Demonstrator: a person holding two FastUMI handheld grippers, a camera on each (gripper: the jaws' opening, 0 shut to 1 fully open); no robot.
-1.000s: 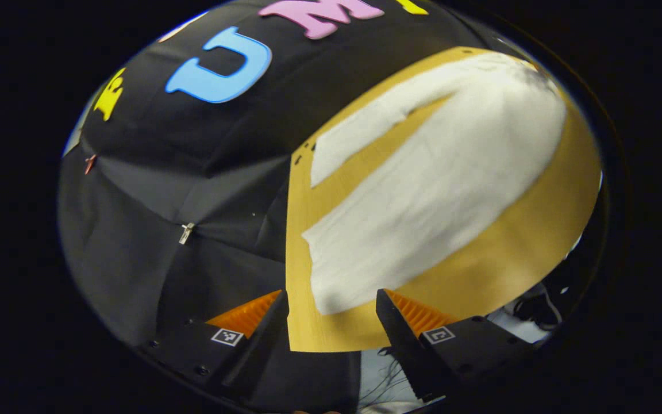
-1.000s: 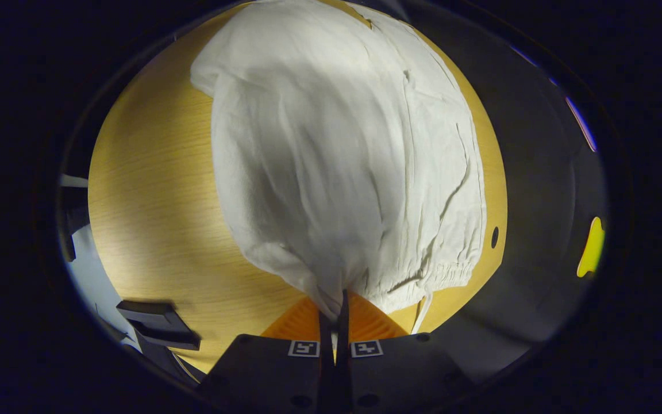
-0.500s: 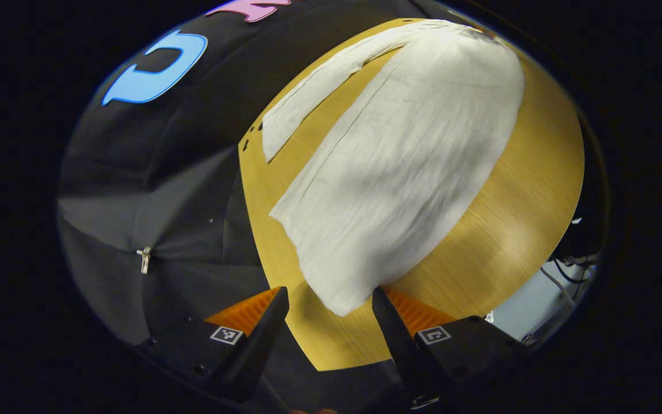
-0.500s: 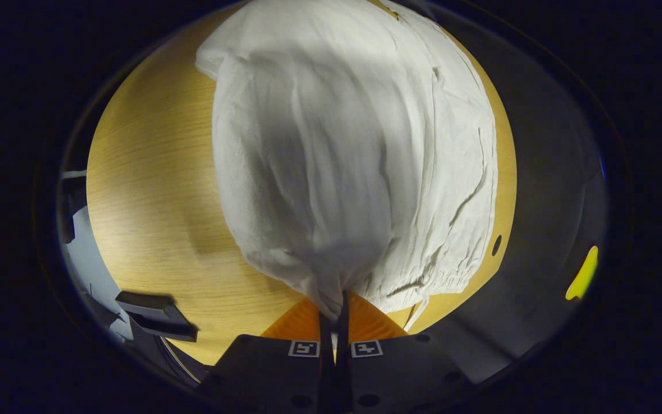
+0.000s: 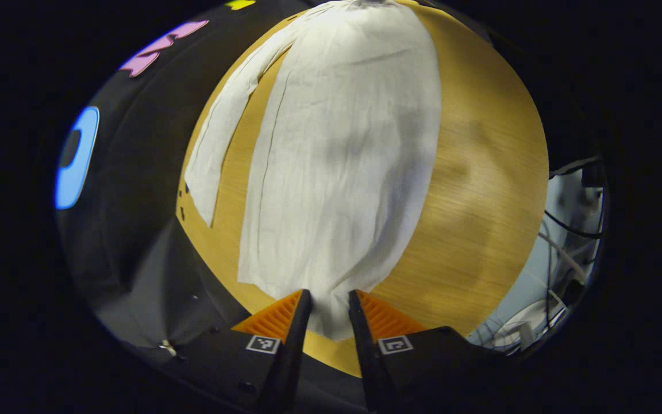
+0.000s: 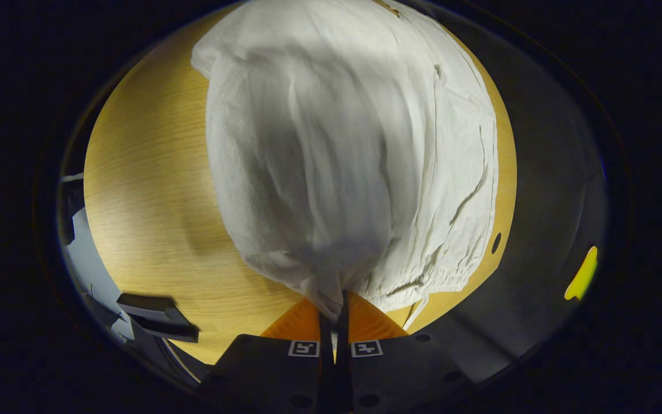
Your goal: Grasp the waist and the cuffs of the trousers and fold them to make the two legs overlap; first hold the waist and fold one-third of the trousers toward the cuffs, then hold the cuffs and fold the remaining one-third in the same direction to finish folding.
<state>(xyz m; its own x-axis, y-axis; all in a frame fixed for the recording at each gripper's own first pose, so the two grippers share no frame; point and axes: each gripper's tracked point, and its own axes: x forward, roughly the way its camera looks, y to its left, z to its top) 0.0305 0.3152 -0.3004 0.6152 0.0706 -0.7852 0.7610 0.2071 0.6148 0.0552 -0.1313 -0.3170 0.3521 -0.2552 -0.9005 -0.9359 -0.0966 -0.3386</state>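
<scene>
The right tool [image 6: 334, 307] is clamped on the trousers' [image 6: 354, 149] waist. The left tool [image 5: 328, 310], fingers apart, straddles a cuff [image 5: 325, 313]; the leg runs straight ahead of it

The white, thin, crinkled cloth trousers [image 5: 342, 167] lie spread on the light wooden table [image 5: 480, 201]. In the left gripper view one broad leg runs straight ahead of the claw, its cuff end lying between the two fingers; the other leg is a narrow strip off to the left. In the right gripper view the gathered waist [image 6: 423, 276] is bunched and lifted, pinched at the fingertips.
</scene>
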